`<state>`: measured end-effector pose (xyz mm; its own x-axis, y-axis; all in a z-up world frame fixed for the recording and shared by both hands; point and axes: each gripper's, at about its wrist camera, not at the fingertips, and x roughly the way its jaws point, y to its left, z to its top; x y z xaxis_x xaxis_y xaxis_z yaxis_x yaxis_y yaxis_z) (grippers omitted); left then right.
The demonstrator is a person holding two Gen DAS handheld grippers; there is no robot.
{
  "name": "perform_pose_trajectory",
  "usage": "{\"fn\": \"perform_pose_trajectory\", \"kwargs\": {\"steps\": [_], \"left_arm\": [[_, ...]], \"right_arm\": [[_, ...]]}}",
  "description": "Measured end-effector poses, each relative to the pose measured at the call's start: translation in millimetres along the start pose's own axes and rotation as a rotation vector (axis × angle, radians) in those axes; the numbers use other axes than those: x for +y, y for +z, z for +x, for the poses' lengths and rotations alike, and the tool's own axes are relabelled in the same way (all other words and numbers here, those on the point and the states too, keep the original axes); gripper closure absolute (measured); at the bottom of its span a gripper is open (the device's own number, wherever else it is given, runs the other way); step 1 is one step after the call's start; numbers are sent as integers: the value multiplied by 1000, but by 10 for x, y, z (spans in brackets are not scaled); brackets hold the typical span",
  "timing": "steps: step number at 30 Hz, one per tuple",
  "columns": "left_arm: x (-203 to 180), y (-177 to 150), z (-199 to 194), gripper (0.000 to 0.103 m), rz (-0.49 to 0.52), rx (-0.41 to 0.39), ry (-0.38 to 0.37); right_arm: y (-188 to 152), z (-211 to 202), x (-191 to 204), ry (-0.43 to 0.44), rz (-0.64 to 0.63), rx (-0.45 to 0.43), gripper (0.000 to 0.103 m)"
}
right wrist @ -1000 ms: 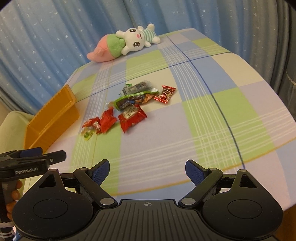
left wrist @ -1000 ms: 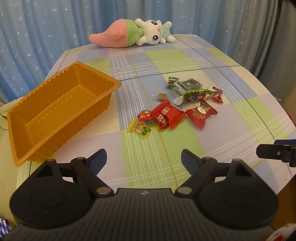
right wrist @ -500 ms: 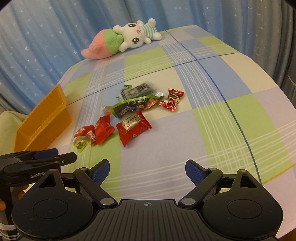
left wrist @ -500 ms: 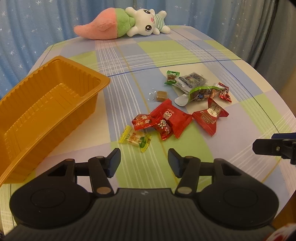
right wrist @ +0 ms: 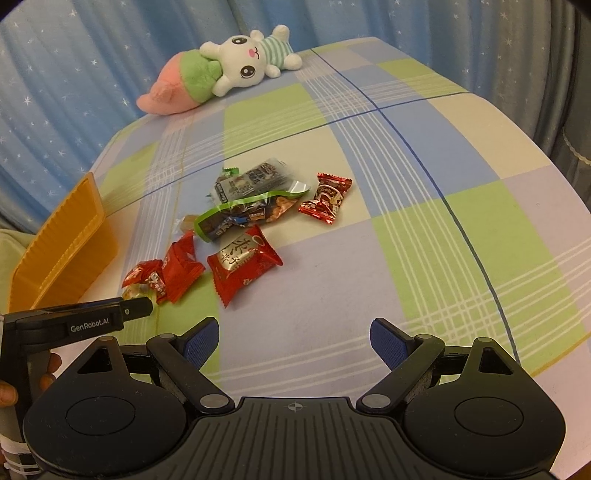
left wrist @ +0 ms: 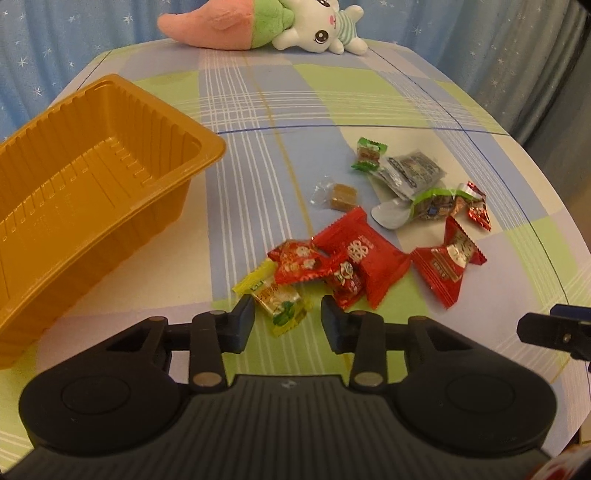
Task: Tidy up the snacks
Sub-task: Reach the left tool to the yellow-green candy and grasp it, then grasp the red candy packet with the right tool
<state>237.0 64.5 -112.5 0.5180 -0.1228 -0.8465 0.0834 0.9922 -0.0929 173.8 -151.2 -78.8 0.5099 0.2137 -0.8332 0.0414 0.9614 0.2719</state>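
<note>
Several wrapped snacks lie in a loose pile on the checked tablecloth. A yellow-green candy lies nearest me, with red packets behind it and a green-edged bag farther back. My left gripper is open, partly narrowed, its jaws on either side of the yellow-green candy without touching it. The empty orange tray stands to the left. My right gripper is wide open and empty, short of a red packet. The left gripper also shows in the right wrist view.
A pink and white plush toy lies at the table's far edge, also in the right wrist view. Blue starred curtains hang behind. The table falls away at the right and front edges. The orange tray shows edge-on in the right wrist view.
My left gripper moved forward and down to the yellow-green candy while its jaws narrowed. My right gripper moved a little closer to the pile and stayed wide open.
</note>
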Motion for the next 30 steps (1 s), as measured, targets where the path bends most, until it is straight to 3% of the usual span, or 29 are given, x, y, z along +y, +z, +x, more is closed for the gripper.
{"fn": "perform_pose_trajectory", "kwargs": {"steps": [5,12,22,30], "left_arm": [[17,75,50,67,-3,-8,4],[46,76,71,78,50,-24,18],[179,8,18,79,79,-27,48],[343,-60,-67,79,55,-9,70]], "right_arm": [[36,59,36,-1,-6,10,14],[77,132,107,6,-21,24,14],[152,271,241,37,-37,34,15],[266,386,292,109,45,3,16]]}}
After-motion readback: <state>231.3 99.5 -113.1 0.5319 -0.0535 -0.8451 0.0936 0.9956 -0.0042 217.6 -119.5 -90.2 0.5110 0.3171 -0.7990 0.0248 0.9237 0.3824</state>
